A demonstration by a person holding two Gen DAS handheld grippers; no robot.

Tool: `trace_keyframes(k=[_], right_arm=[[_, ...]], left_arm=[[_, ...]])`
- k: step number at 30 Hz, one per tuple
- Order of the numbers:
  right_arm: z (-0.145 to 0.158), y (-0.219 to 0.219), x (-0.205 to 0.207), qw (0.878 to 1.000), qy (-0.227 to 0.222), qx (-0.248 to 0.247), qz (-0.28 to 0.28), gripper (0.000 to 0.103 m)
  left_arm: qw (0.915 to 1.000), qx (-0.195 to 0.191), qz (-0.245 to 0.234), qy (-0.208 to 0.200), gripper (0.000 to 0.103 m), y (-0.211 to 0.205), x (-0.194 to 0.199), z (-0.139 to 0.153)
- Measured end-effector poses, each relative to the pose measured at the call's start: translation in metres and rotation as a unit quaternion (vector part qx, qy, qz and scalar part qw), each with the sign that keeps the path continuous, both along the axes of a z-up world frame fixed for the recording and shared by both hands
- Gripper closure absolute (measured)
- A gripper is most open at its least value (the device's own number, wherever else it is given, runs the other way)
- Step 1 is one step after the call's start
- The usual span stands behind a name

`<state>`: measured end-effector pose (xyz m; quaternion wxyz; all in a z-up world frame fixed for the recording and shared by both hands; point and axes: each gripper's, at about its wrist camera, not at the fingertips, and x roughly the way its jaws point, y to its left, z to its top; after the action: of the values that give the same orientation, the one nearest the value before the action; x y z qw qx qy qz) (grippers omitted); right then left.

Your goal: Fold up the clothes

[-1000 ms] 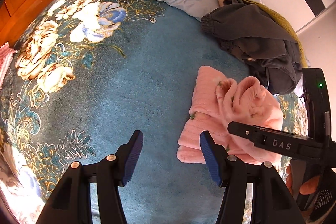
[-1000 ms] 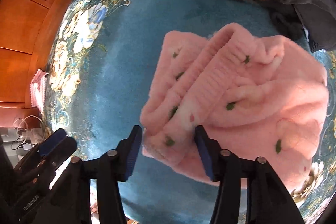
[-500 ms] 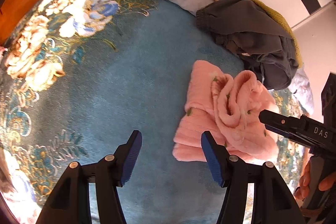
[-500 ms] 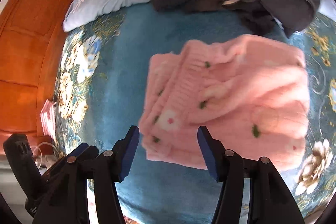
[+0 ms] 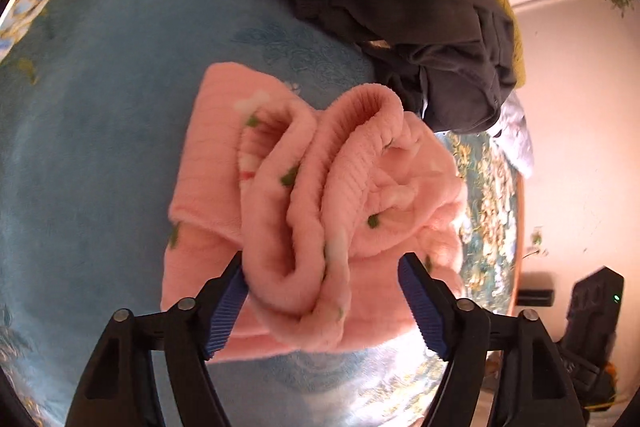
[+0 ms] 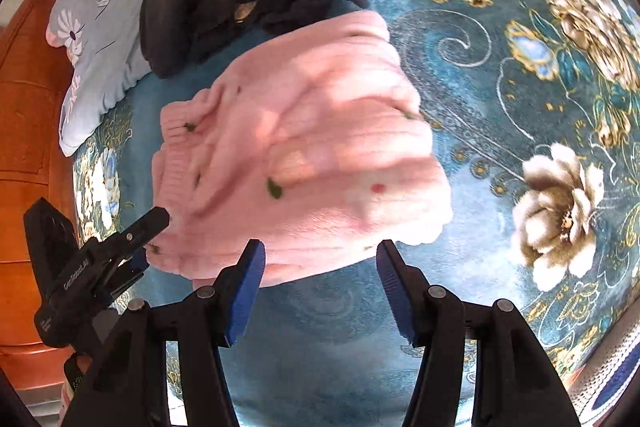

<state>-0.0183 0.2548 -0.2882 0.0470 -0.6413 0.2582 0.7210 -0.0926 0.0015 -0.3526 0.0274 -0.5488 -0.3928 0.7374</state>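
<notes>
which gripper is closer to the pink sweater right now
Left. The left gripper is open around the pink sweater's rolled edge; the right gripper is open just short of its hem.

Left tongs [image 5: 322,303] spread wide around pink fleece garment [image 5: 304,195], dark clothes [image 5: 400,15] behind

A home bedroom: beyond the claw spreads a bed under a teal floral bedspread [image 6: 520,75], with a pale flowered pillow [image 6: 100,39] and an orange wooden headboard [image 6: 24,115] far left.
</notes>
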Motion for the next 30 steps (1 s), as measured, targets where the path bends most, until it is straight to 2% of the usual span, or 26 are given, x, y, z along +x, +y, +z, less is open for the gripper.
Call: trace_keyframes(k=[1, 2, 4, 6, 8, 10, 13, 14, 15, 17, 19, 21, 22, 23, 26, 30], right_arm=[[-0.001, 0.006, 0.004, 1.0, 0.0, -0.001, -0.008, 0.044], [-0.002, 0.013, 0.008, 1.0, 0.0, -0.003, -0.017, 0.044], [-0.004, 0.028, 0.02, 0.999, 0.001, -0.008, -0.036, 0.044], [-0.003, 0.045, 0.032, 0.998, 0.007, -0.014, -0.053, 0.044], [0.0, 0.058, 0.038, 0.997, 0.016, -0.02, -0.066, 0.044], [0.002, 0.069, 0.039, 0.997, 0.024, -0.027, -0.07, 0.044], [-0.002, 0.078, 0.036, 0.997, 0.026, -0.038, -0.067, 0.044], [-0.004, 0.077, 0.033, 0.997, 0.025, -0.043, -0.065, 0.044], [-0.006, 0.075, 0.03, 0.997, 0.026, -0.048, -0.061, 0.044], [-0.009, 0.07, 0.024, 0.997, 0.028, -0.056, -0.048, 0.044], [-0.013, 0.063, 0.017, 0.997, 0.03, -0.059, -0.029, 0.044], [-0.017, 0.058, 0.008, 0.998, 0.032, -0.054, -0.009, 0.044], [-0.02, 0.057, 0.003, 0.998, 0.034, -0.052, 0.0, 0.043], [-0.023, 0.056, -0.001, 0.998, 0.036, -0.052, 0.007, 0.04], [-0.035, 0.057, -0.015, 0.996, 0.044, -0.067, 0.025, 0.03], [-0.06, 0.061, -0.027, 0.994, 0.043, -0.091, 0.033, 0.03]], left_arm=[[0.9998, -0.016, -0.004, -0.008, 0.058, 0.004, -0.004, -0.001], [0.9996, -0.023, -0.008, -0.012, 0.073, 0.006, -0.007, -0.001], [0.9998, -0.017, -0.012, -0.002, 0.075, 0.008, -0.007, 0.007], [0.999, 0.013, -0.009, 0.041, 0.075, 0.004, 0.0, 0.029], [0.9946, 0.045, 0.007, 0.093, 0.075, -0.008, 0.013, 0.051], [0.996, 0.026, 0.021, 0.082, 0.075, -0.019, 0.024, 0.051], [0.9996, -0.014, 0.024, -0.003, 0.074, -0.028, 0.032, 0.01], [0.9989, -0.006, 0.03, -0.035, 0.074, -0.031, 0.033, -0.006], [0.998, 0.004, 0.039, -0.049, 0.073, -0.033, 0.035, -0.015], [0.9967, 0.018, 0.057, -0.055, 0.066, -0.034, 0.037, -0.018], [0.9962, 0.016, 0.065, -0.055, 0.058, -0.033, 0.036, -0.012], [0.9963, -0.002, 0.066, -0.054, 0.052, -0.033, 0.034, -0.002], [0.9964, -0.007, 0.068, -0.049, 0.044, -0.035, 0.033, 0.002], [0.9968, -0.01, 0.069, -0.039, 0.034, -0.039, 0.032, 0.007], [0.9977, -0.017, 0.062, -0.022, 0.022, -0.042, 0.025, 0.009], [0.9988, 0.006, 0.042, -0.023, 0.02, -0.051, 0.013, -0.012]])
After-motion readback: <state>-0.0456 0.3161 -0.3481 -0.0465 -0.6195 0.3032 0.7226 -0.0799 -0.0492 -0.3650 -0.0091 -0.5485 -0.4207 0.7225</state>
